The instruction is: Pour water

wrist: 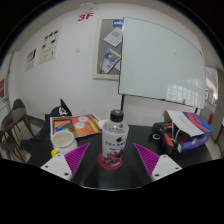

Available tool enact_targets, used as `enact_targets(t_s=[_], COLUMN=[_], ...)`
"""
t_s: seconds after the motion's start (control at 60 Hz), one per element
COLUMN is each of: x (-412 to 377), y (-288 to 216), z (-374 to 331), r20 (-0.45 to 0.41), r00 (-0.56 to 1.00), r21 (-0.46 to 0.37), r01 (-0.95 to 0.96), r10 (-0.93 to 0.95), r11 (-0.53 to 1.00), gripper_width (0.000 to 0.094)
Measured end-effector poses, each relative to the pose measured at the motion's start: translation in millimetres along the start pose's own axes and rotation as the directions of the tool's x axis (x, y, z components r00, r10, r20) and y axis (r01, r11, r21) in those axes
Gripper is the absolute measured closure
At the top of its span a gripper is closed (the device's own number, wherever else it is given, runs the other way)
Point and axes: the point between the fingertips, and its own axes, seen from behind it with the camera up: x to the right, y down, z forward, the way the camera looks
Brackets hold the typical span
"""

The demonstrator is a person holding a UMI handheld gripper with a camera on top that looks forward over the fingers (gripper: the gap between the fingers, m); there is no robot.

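Between spread gripper (112,160) fingers: capped water bottle (115,139) upright on surface (90,170), lined up for grasp before pouring.

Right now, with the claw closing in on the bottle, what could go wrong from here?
1. The claw is open and the water bottle stands upright between its fingers, not clamped; a skewed approach could nudge the tall bottle over.
2. The cap appears to be still on, so tipping it as it is would likely pour nothing.
3. The yellow cup sits off to one side on the table, so a spill could land near the colourful book.
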Motion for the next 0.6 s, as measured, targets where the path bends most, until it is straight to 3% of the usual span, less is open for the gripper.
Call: enact_targets(t_s=[0.333, 0.6], x=[-46, -53], y=[10, 25], z=[-191, -268], r20=[-0.083, -0.135], r00=[0.997, 0.991], r21=[-0.008, -0.012], r01=[-0.012, -0.02], r10=[0.011, 0.018], r11=[1.0, 1.0], gripper_width=[0.009, 0.009])
